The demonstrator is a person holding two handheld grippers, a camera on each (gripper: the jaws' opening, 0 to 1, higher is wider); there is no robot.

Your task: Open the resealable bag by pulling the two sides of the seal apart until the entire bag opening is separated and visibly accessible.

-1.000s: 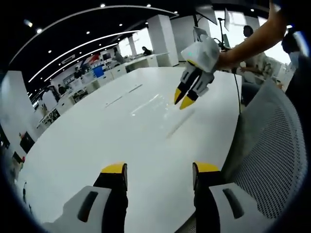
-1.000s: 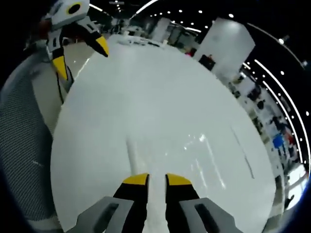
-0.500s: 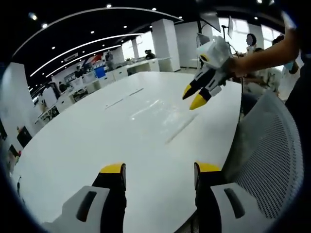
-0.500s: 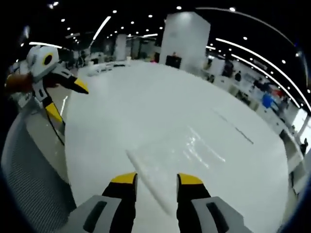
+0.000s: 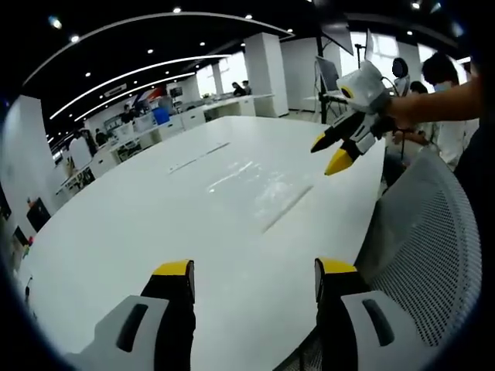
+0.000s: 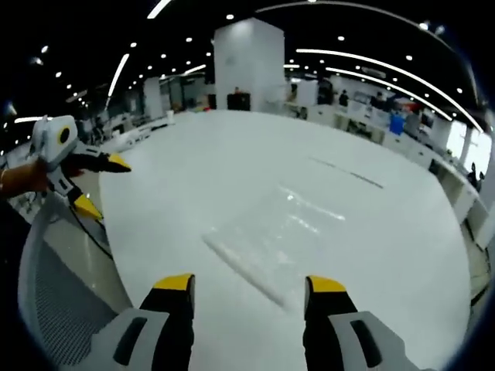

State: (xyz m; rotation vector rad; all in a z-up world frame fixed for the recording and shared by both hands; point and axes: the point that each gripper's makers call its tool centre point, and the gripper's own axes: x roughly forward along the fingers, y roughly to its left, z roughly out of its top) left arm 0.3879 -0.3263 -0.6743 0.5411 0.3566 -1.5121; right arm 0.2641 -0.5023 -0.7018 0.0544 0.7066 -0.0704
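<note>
- The bag (image 6: 259,243), clear and flat, is being shown lying on the white bench (image 6: 371,232), its seal strip (image 6: 246,268) facing the right tongs (image 6: 251,284).
- In the left gripper view the bag (image 5: 263,189) is being seen well ahead of the left tongs (image 5: 252,270), near the bench's (image 5: 116,232) edge beside a mesh chair (image 5: 421,247).
- Both tongs are being held released, jaws wide apart, with nothing grasped; the right tongs (image 5: 338,151) are being carried above the bench, apart from the bag.
- Risk, as judged: since the film is nearly invisible and lying flat, both layers are likely to be pinched together, or the bag to be pushed along the smooth bench, so the seal would not be parted.
</note>
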